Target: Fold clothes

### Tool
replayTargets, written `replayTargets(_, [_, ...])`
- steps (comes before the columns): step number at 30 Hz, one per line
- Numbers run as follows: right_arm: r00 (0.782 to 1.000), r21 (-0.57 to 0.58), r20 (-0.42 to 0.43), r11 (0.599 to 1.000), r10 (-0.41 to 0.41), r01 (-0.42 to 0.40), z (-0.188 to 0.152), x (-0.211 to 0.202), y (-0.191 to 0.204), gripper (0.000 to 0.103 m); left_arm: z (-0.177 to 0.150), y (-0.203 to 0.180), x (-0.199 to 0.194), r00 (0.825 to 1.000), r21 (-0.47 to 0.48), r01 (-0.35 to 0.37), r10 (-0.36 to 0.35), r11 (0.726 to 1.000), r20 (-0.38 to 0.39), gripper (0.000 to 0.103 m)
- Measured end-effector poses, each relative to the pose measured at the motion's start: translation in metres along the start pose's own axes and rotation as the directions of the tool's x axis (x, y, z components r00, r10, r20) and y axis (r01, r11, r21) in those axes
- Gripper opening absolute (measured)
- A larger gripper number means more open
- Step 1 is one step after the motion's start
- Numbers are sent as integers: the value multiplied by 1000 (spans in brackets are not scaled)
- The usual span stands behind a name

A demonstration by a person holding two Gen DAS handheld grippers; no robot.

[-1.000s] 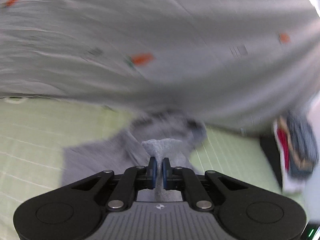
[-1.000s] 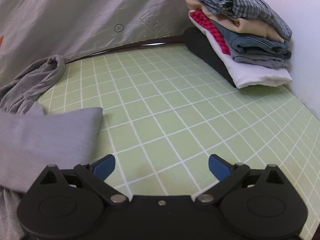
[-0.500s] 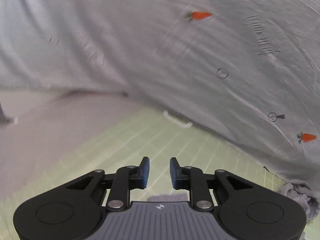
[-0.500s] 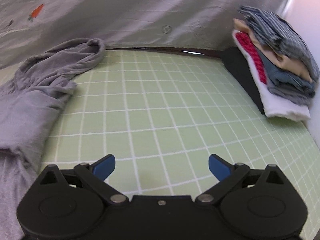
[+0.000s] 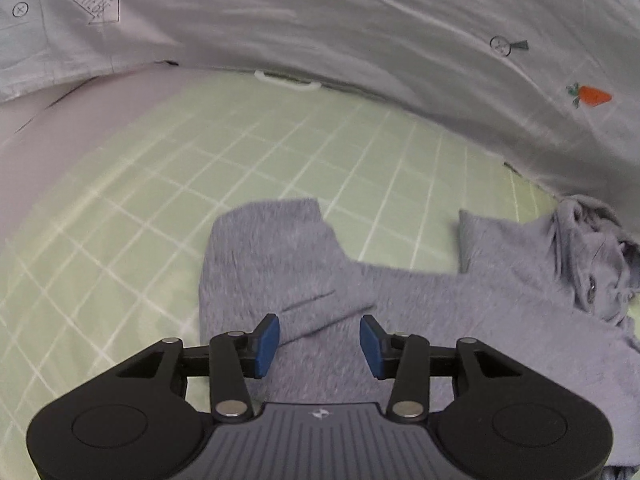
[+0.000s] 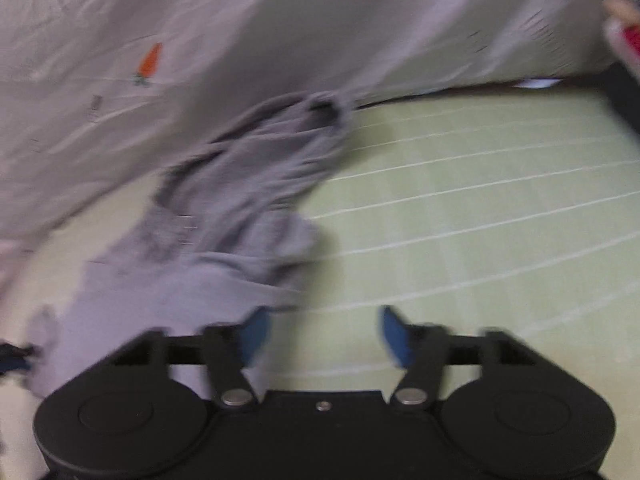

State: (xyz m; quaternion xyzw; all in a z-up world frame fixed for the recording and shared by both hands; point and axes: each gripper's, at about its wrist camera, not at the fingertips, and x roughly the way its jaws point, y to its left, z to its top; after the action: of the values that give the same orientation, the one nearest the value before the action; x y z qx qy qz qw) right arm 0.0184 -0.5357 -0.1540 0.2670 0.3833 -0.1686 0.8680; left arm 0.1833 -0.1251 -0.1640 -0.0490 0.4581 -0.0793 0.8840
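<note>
A grey garment [image 5: 420, 292] lies spread on the green gridded mat [image 5: 160, 208], one flat end in the middle, its bunched end at the far right against a pale sheet [image 5: 360, 32]. The left gripper [image 5: 319, 340] hangs over the garment's near edge, jaws wide and holding nothing. The right gripper [image 6: 322, 332], in a blurred view, has jaws wide over bare mat just right of the garment. The sheet backs the mat, printed with an orange carrot [image 5: 592, 95], circled crosses and an arrow with mirrored, unreadable lettering.

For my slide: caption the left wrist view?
Open left gripper above a grey garment on the green grid mat.
</note>
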Motion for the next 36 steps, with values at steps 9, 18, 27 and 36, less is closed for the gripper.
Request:
replayTargets(9, [994, 76, -26, 992, 104, -102, 20, 52, 2, 20, 5, 14, 0, 999, -90, 39, -39, 995, 9, 47])
replayTargets(18, [997, 189, 64, 980, 49, -60, 55, 75, -22, 5, 6, 20, 0, 998, -148, 64, -63, 987, 13, 47])
replayTargets(27, [993, 132, 72, 988, -93, 83, 46, 37, -35, 46, 2, -20, 9, 997, 164, -74, 69, 984, 34, 57])
replayTargets(36, [984, 71, -15, 981, -179, 180, -16, 13, -32, 67, 9, -20, 22, 988, 144, -139, 128, 980, 86, 42])
